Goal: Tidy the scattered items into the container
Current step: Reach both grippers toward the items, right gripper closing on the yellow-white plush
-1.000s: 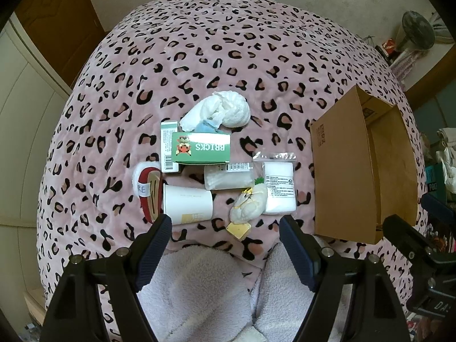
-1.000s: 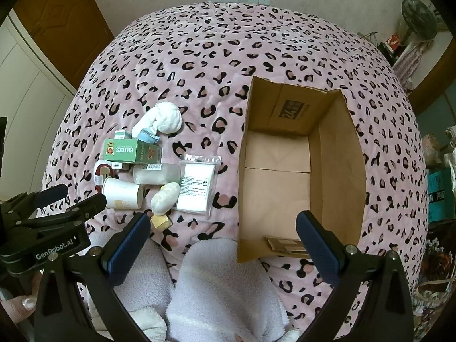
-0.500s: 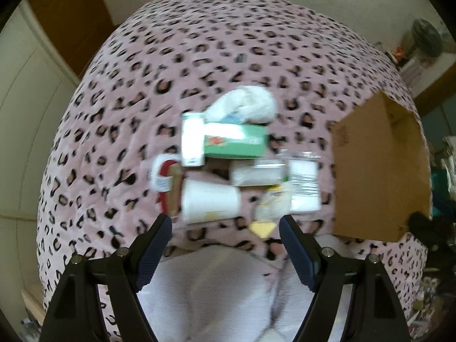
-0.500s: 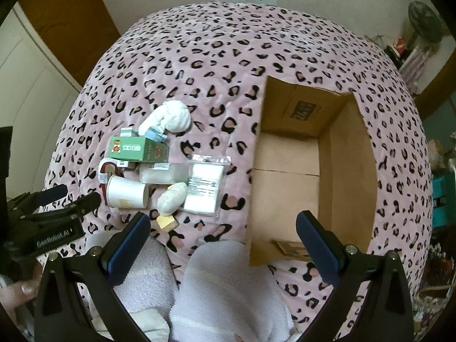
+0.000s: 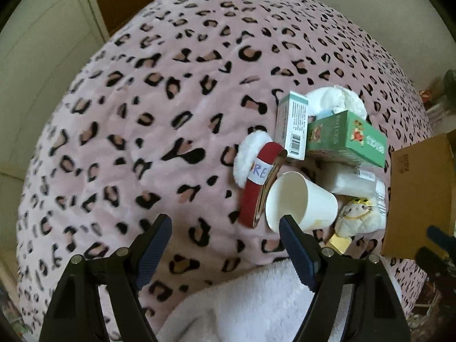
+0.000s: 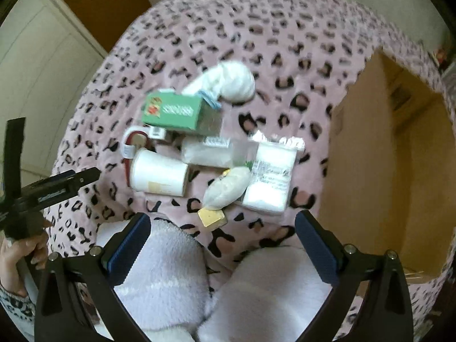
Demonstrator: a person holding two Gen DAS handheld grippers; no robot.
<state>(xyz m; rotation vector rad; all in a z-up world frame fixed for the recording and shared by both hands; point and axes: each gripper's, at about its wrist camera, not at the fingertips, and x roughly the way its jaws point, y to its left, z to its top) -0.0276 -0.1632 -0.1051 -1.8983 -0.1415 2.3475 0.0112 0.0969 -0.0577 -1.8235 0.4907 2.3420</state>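
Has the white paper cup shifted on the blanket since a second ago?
No. The paper cup still lies on its side beside the red hair clip and below the green box; only the cameras came closer.

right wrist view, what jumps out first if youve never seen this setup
A pink leopard-print blanket fills the view, with a tight cluster of small items at its middle: a green box, a white paper cup lying on its side, a white cloth bundle. An open cardboard box stands to their right.
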